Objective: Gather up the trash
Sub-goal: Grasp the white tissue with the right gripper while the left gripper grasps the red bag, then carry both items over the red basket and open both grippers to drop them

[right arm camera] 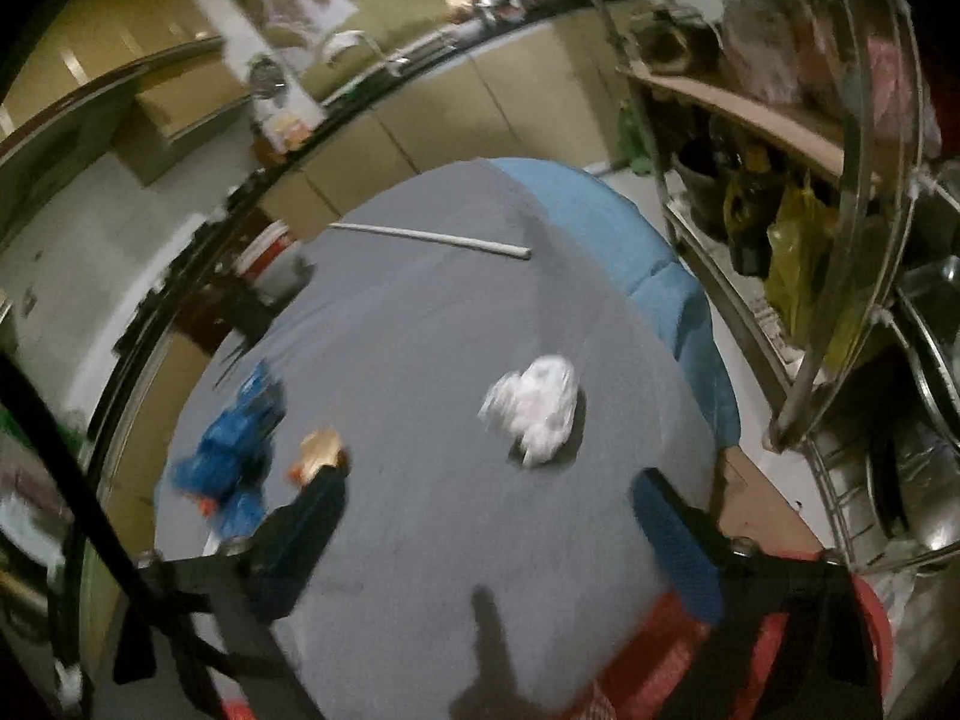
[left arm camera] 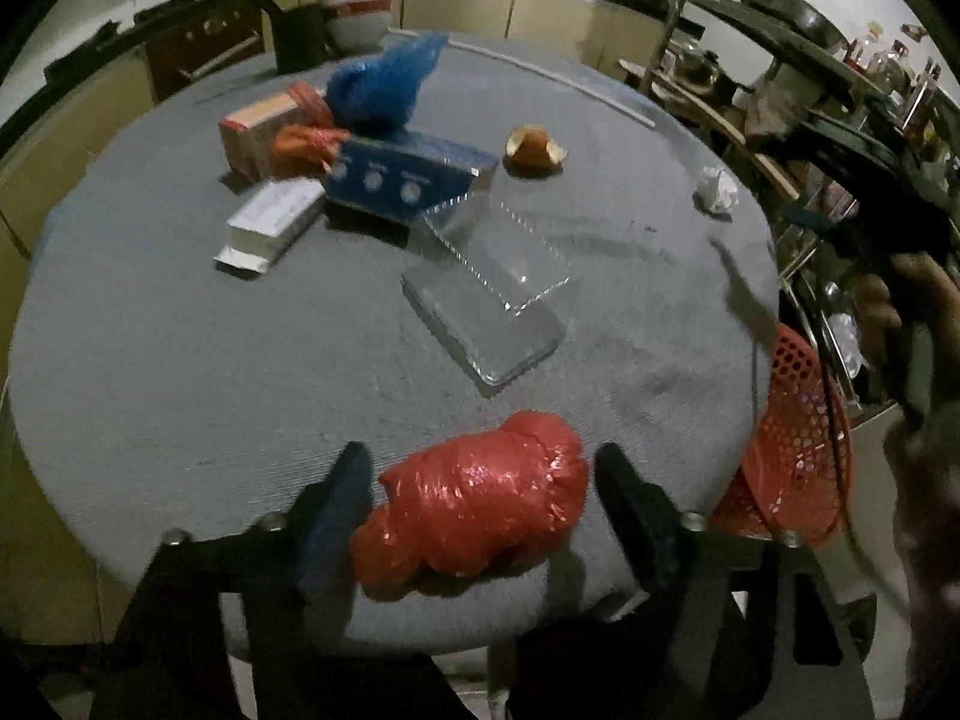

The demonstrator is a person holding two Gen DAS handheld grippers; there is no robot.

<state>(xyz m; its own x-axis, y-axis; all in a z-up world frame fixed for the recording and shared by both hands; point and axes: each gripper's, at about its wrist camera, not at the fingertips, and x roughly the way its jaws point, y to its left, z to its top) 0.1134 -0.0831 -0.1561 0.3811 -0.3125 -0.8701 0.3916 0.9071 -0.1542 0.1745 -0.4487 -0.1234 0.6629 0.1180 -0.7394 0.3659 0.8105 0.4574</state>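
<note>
A crumpled red plastic bag (left arm camera: pixel 480 501) lies on the grey round table (left arm camera: pixel 180 360) at its near edge. My left gripper (left arm camera: pixel 480 480) is open, its fingers on either side of the bag without closing on it. A red mesh basket (left arm camera: pixel 792 450) stands beside the table at the right; it also shows in the right wrist view (right arm camera: pixel 660 660). My right gripper (right arm camera: pixel 498 516) is open and empty above the table. A crumpled white paper (right arm camera: pixel 537 408) lies ahead of it; it also shows in the left wrist view (left arm camera: pixel 717 191). An orange peel (left arm camera: pixel 534 149) lies further back.
A clear plastic clamshell box (left arm camera: pixel 492 294), a blue carton (left arm camera: pixel 408 177), a white box (left arm camera: pixel 270 225), an orange box (left arm camera: pixel 258 126), a blue plastic bag (left arm camera: pixel 384 84) and an orange bag (left arm camera: pixel 303 144) lie on the table. A white rod (right arm camera: pixel 432 237) lies at the far edge. Metal shelves (right arm camera: pixel 840 240) stand at the right.
</note>
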